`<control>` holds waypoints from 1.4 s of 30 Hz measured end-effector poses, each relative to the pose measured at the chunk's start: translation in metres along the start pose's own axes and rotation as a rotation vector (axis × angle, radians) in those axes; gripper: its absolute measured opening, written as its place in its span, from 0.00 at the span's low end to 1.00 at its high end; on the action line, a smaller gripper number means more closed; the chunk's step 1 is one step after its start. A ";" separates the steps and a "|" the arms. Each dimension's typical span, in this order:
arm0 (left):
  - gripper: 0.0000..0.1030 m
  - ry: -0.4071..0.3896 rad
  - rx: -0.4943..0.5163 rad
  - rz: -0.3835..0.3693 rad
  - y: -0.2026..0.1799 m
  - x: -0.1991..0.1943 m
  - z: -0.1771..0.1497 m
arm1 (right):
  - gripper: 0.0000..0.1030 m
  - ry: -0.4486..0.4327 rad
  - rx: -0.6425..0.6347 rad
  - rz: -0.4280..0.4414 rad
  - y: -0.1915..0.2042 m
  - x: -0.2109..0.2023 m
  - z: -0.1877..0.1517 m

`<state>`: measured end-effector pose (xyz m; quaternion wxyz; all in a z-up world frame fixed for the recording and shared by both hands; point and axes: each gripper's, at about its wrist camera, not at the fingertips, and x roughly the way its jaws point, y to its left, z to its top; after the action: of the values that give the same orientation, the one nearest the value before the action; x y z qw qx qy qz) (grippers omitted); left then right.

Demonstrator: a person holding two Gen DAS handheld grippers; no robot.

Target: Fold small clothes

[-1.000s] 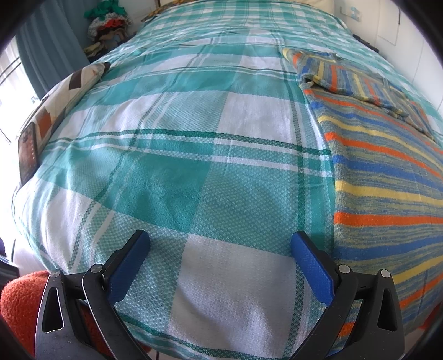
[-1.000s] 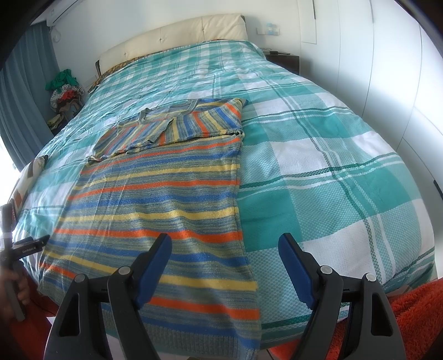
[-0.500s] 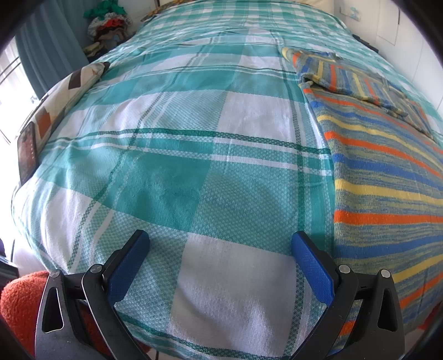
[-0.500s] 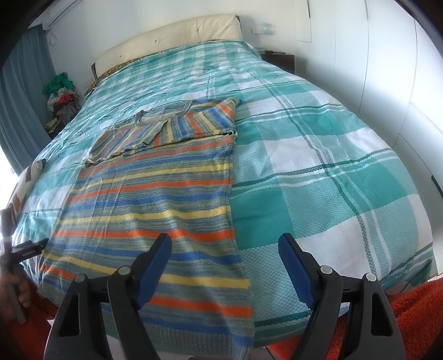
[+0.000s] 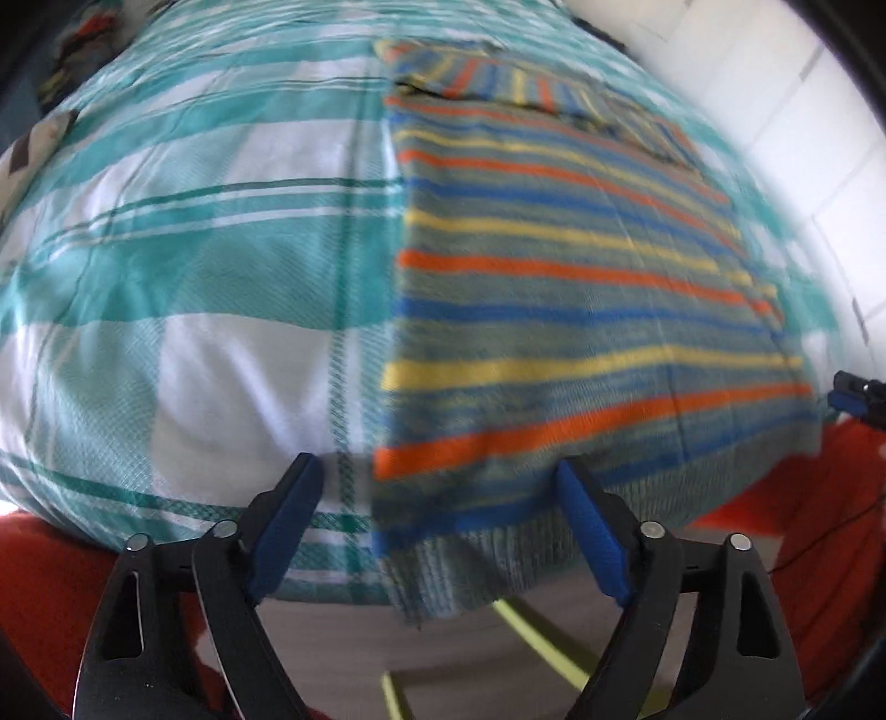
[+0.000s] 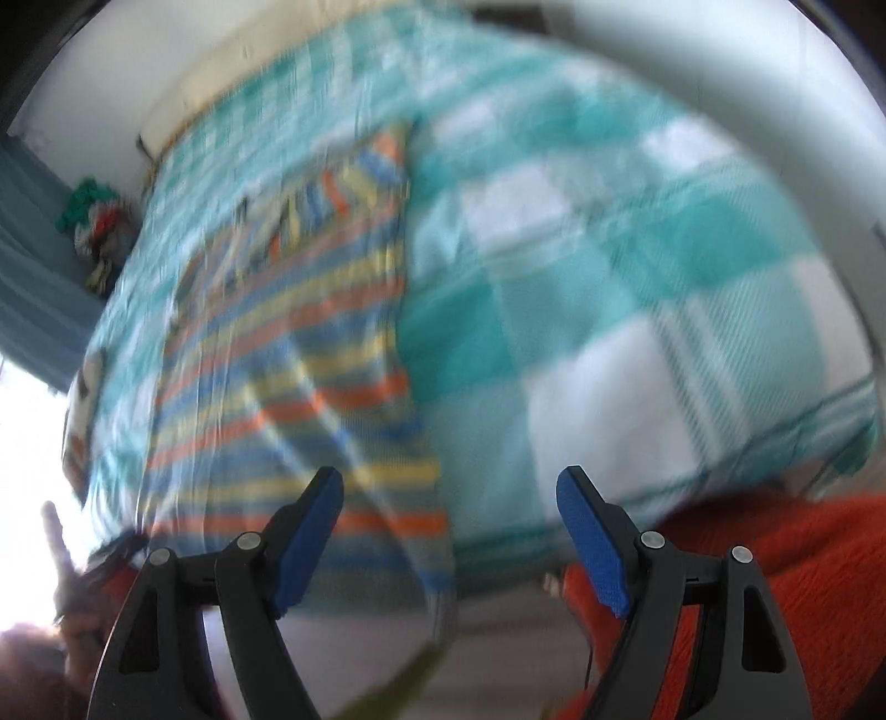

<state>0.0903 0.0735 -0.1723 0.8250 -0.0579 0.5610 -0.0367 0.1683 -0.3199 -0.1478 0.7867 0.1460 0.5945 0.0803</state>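
Mostly a bed point(image 5: 166, 266) in teal-and-white plaid is seen, white wall point(image 6: 692, 50) behind, orange rug point(image 6: 775, 554) at its foot. Striped knit garment point(image 5: 554, 288) is laid flat on the bed, hem hanging over the near edge. Left hand-held gripper point(image 5: 437, 526) and right hand-held gripper point(image 6: 448, 537) are both spread wide, nothing gripped.

I was in a home bedroom: a wide bed point(image 5: 183, 288) under a teal-and-white checked cover, a cream padded headboard point(image 6: 232, 72) against the white wall, and a heap of clothes point(image 6: 97, 232) beside a curtain.
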 end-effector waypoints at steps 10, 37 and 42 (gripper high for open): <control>0.06 0.099 -0.010 -0.083 -0.006 -0.003 0.011 | 0.04 0.180 -0.053 0.082 0.015 0.034 -0.010; 0.07 0.030 -0.300 -0.216 0.063 0.100 0.371 | 0.04 -0.126 0.093 0.238 0.034 0.099 0.349; 0.24 0.016 -0.384 -0.162 0.080 0.127 0.411 | 0.05 -0.137 0.168 0.331 0.022 0.131 0.379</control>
<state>0.5184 0.1588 -0.1508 0.7888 -0.2588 0.5575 0.0041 0.5692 -0.3107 -0.1657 0.7865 0.3118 0.5119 0.1486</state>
